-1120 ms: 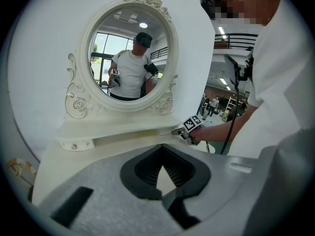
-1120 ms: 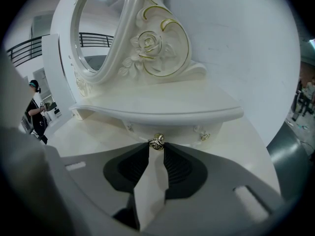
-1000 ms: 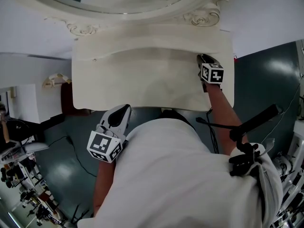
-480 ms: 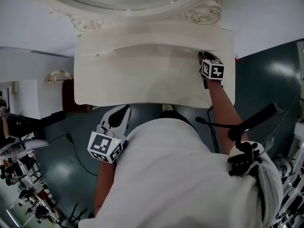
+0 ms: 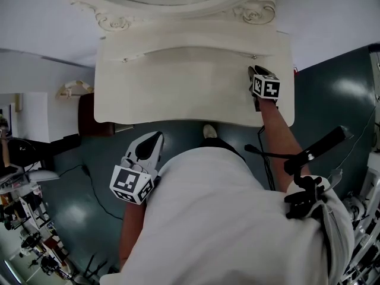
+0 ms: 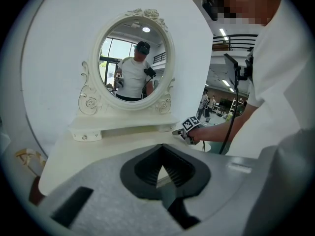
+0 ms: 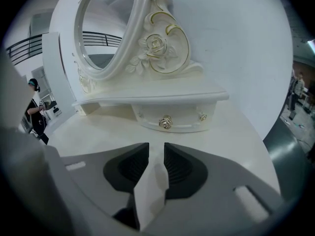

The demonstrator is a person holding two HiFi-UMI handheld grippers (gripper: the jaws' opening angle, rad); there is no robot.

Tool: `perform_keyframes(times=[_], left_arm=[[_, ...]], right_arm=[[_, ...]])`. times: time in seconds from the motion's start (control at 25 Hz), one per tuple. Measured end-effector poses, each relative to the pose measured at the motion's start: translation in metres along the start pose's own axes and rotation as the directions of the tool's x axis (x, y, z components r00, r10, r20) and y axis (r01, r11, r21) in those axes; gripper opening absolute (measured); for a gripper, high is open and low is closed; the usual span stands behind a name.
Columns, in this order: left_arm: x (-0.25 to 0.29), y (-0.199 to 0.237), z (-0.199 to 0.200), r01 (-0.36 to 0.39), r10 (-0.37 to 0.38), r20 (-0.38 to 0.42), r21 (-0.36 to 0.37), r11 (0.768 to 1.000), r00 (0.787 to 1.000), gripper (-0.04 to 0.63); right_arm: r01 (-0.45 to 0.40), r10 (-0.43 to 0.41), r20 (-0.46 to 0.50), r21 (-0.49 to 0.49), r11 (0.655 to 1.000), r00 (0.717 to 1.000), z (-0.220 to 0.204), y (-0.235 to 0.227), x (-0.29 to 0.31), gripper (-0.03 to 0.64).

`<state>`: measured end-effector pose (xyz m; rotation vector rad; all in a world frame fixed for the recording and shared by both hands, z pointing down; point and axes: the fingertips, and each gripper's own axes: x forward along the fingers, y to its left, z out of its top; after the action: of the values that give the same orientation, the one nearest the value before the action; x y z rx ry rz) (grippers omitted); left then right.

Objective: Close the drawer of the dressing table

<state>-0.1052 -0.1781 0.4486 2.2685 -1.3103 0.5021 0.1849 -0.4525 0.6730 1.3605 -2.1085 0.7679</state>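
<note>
Cream-white carved dressing table [image 5: 178, 94] with an oval mirror in a scrolled frame [image 6: 133, 63], against a pale wall.

Task's thing: small curved-front drawer [image 7: 170, 120] with a gold rosette knob [image 7: 166, 123]. It sits under the right end of the mirror shelf, straight ahead of the right gripper [image 7: 156, 149]. Its front looks to stand a little proud of the shelf edge. From this low angle I cannot tell whether it is fully home.

Right gripper: low over the right side of the tabletop, near the drawer but not touching it. Jaws a narrow gap apart, nothing between them but bare tabletop.

Left gripper [image 6: 160, 151]: hangs off the table's near edge, well apart from the drawer. Jaw tips meet, nothing held. No part in this step.

Step in hand, as I judge it: pushing the drawer in.

- Meet the front flat and near the knob, so the push runs along the drawer's travel and it does not skew.
- Bring the jaws together first, for one blunt face.
- Push slow and level.
- Keep the tips off the tabletop.
- Ease off as the front comes flush, since a small drawer can bounce back out.
</note>
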Motion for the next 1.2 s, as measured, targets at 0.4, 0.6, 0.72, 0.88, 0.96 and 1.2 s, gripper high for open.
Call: perform_keyframes(times=[0.4, 0.6, 0.72, 0.88, 0.96, 1.2], left_arm=[[-0.041, -0.020, -0.027, 0.045, -0.045, 0.016, 0.009, 0.999, 0.999, 0.002], [-0.066, -0.026, -0.048, 0.061, -0.061, 0.023, 0.005, 0.998, 0.998, 0.002], [-0.081, -0.030, -0.059, 0.069, -0.069, 0.035, 0.007, 0.998, 0.997, 0.002], [-0.104, -0.036, -0.072, 0.076, -0.076, 0.054, 0.013, 0.997, 0.996, 0.002], [-0.115, -0.040, -0.079, 0.081, -0.081, 0.062, 0.014, 0.997, 0.995, 0.002], [-0.149, -0.050, -0.106, 0.100, -0.101, 0.072, 0.015, 0.995, 0.992, 0.002]], right_arm=[[0.004, -0.005, -0.005, -0.021, 1.000, 1.000, -0.041, 0.037, -0.053, 0.002], [-0.008, 0.007, -0.015, -0.027, 1.000, 1.000, -0.067, 0.064, -0.078, 0.002], [-0.019, 0.019, -0.018, -0.032, 0.999, 1.000, -0.081, 0.083, -0.094, 0.002], [-0.038, 0.037, -0.018, -0.050, 0.998, 0.999, -0.099, 0.109, -0.118, 0.002], [-0.047, 0.046, -0.017, -0.061, 0.997, 0.999, -0.107, 0.122, -0.132, 0.002], [-0.064, 0.063, -0.012, -0.084, 0.994, 0.998, -0.131, 0.157, -0.170, 0.002]])
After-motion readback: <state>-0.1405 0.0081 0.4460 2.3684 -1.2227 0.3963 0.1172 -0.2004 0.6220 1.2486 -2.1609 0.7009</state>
